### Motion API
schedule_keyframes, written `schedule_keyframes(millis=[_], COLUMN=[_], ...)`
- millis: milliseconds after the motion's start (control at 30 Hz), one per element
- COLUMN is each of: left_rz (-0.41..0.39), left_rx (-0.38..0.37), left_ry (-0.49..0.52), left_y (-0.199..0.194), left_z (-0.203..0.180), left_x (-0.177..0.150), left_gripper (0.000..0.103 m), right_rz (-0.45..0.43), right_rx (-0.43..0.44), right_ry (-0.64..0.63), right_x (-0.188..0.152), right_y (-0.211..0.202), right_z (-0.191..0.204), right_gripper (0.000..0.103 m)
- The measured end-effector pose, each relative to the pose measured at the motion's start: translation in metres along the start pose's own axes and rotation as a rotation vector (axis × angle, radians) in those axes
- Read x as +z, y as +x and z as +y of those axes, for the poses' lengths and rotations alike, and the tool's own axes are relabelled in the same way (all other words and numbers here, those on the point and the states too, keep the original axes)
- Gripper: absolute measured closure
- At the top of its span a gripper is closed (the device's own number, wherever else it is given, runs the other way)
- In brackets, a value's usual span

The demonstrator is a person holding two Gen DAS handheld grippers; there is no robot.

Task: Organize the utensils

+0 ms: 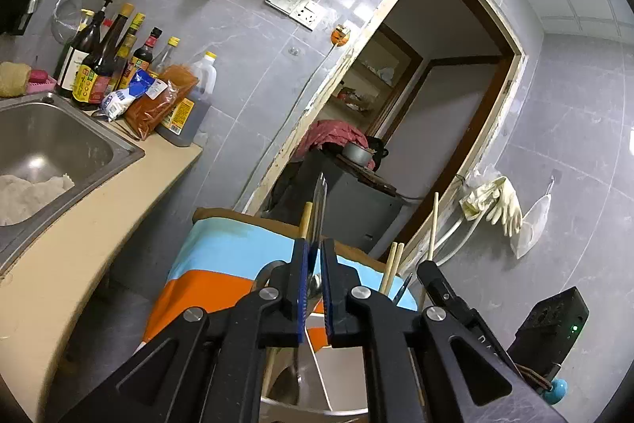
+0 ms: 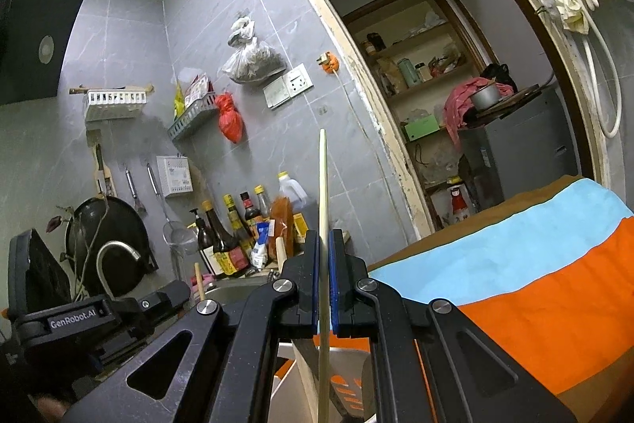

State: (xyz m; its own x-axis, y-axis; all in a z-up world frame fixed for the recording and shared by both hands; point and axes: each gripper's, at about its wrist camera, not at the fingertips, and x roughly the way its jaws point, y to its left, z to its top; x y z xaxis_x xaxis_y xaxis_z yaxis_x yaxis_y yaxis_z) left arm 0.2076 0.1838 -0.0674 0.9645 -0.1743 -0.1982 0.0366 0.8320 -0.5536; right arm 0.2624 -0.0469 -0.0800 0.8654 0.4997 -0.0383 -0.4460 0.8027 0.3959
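- The left gripper [image 1: 315,264] has its blue-padded jaws closed on a slim metal utensil [image 1: 318,209]. The utensil stands nearly upright, long axis vertical, its top end pointing up above the jaws. What kind of utensil it is cannot be told from here.
- Below the left gripper sits a white divided holder [image 1: 337,375]. The utensil's lower part runs down towards it.
- Wooden chopsticks [image 1: 390,266] stand in the holder just right of the jaws, leaning slightly, tips up.
- The right gripper [image 2: 324,264] is clamped on a single pale chopstick [image 2: 323,185]. It is upright, long axis vertical, its tip pointing towards the ceiling and its lower end reaching down past the jaws.
- Behind lie a striped cloth [image 2: 515,264] of blue and orange, a steel sink [image 1: 47,141] and sauce bottles [image 1: 103,62] on the counter.
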Motion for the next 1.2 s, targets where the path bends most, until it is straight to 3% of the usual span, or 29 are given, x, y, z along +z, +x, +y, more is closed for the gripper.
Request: schedule_keyframes(millis=[400, 533, 633, 700, 767, 800, 1033, 1200], left_rz=[0.017, 0.017, 0.022, 0.034, 0.042, 0.047, 0.073, 0.082], left_rx=[0.024, 0.038, 0.05, 0.069, 0.083, 0.093, 0.143, 0.167], left_ry=[-0.003, 0.008, 0.019, 0.032, 0.044, 0.056, 0.135, 0.19], left_y=[-0.009, -0.015, -0.02, -0.023, -0.025, -0.028, -0.045, -0.059], left_z=[-0.006, -0.013, -0.019, -0.024, -0.028, -0.032, -0.058, -0.083], left_x=[0.011, 0.02, 0.025, 0.028, 0.029, 0.029, 0.022, 0.015], left_gripper=[0.091, 0.077, 0.073, 0.07, 0.061, 0.059, 0.041, 0.026], right_rz=[0.075, 0.105, 0.118, 0.124, 0.132, 0.132, 0.147, 0.167], right_rx=[-0.011, -0.013, -0.019, -0.024, -0.035, -0.041, -0.064, -0.105], right_ry=[-0.018, -0.021, -0.026, -0.024, -0.017, -0.008, -0.024, -0.072], right_x=[0.003, 0.009, 0.017, 0.019, 0.022, 0.024, 0.042, 0.058], right_y=[-0.001, -0.004, -0.01, -0.012, -0.017, -0.022, -0.054, -0.087], right_z=[0.003, 0.007, 0.01, 0.01, 0.01, 0.009, 0.007, 0.008], right_gripper=[0.098, 0.098, 0.097, 0.093, 0.07, 0.066, 0.065, 0.054])
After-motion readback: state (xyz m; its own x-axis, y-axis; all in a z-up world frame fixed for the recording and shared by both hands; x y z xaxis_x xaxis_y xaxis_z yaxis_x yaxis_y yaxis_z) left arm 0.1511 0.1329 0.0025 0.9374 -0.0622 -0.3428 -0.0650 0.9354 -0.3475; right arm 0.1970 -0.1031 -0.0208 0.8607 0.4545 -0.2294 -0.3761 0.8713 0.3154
